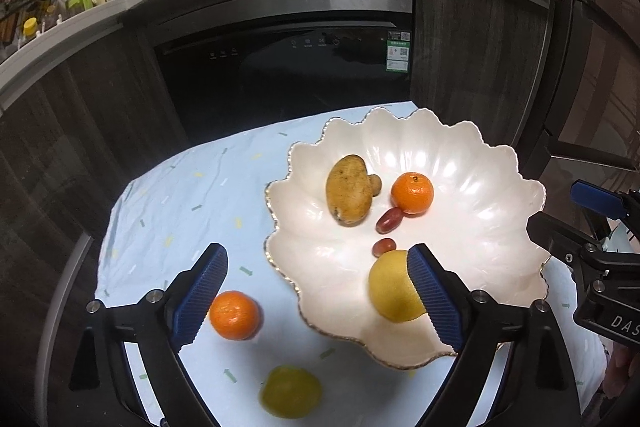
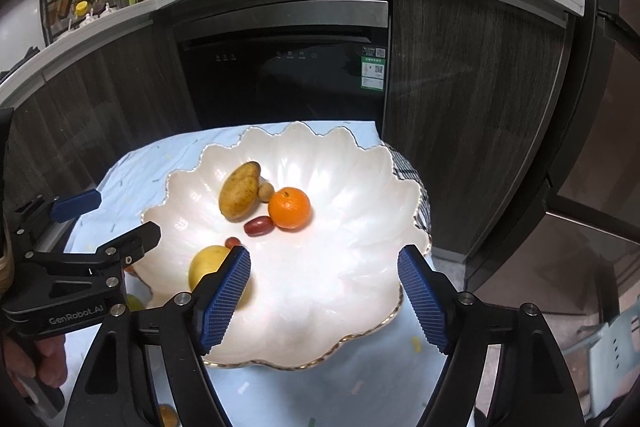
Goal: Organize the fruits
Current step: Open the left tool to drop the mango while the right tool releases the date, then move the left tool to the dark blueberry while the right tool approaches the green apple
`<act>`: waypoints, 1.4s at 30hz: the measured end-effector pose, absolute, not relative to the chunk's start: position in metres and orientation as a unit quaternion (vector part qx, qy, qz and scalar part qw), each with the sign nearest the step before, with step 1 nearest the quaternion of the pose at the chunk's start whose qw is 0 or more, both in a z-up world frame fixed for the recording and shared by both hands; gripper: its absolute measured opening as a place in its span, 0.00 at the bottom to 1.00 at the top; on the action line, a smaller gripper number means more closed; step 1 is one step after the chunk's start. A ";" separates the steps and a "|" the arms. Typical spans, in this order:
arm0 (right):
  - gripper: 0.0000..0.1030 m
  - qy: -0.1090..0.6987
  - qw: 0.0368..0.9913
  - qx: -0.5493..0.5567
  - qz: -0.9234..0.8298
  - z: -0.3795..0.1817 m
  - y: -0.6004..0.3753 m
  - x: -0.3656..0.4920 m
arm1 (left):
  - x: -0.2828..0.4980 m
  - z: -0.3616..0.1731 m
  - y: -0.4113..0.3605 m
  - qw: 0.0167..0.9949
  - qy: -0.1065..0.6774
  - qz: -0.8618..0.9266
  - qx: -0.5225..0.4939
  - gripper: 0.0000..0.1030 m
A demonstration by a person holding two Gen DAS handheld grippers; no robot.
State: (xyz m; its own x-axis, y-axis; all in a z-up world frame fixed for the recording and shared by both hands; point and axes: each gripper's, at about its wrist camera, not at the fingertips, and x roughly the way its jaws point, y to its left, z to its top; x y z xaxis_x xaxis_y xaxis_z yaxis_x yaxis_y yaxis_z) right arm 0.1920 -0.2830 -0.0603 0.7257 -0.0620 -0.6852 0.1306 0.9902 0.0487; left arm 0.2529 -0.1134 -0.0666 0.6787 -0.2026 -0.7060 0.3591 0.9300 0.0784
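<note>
Pearly white and gold-rimmed, a scalloped bowl (image 1: pixel 472 163) fills the centre and right of the left wrist view, on a pale blue cloth (image 1: pixel 168 195). Inside it lie a potato (image 1: pixel 349 189), an orange (image 1: pixel 412 193), two red grapes (image 1: pixel 389 219) and, near the lower rim, a yellow fruit (image 1: pixel 394 289). The left gripper (image 1: pixel 316 293) stands wide open with nothing between its pads; a second orange (image 1: pixel 234 315) sits on the cloth just beside its left finger, and a blurred yellow-green fruit (image 1: pixel 290 391) lies at lower centre. In the right wrist view the right gripper (image 2: pixel 324 301) also gapes empty over the bowl's bare lower half (image 2: pixel 320 291). Cloth at left stays clear to its far edge.
</note>
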 end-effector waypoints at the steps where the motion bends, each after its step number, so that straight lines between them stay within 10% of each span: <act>1: 0.75 0.366 0.928 0.047 -0.051 -0.059 -0.282 0.192 | 0.252 -0.065 -0.111 0.911 0.369 -0.153 0.105 0.90; 42: 0.75 0.347 0.937 0.033 -0.009 -0.045 -0.227 0.166 | 0.202 -0.060 -0.050 0.916 0.365 -0.128 0.105 0.90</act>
State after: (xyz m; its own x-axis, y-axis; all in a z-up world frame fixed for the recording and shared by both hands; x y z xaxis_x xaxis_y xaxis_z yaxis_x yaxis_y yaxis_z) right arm 0.1657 -0.2273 -0.0451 0.7587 0.0054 -0.6514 0.0400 0.9977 0.0548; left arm 0.2019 -0.0504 -0.0603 0.7011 -0.1588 -0.6951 0.3114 0.9452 0.0982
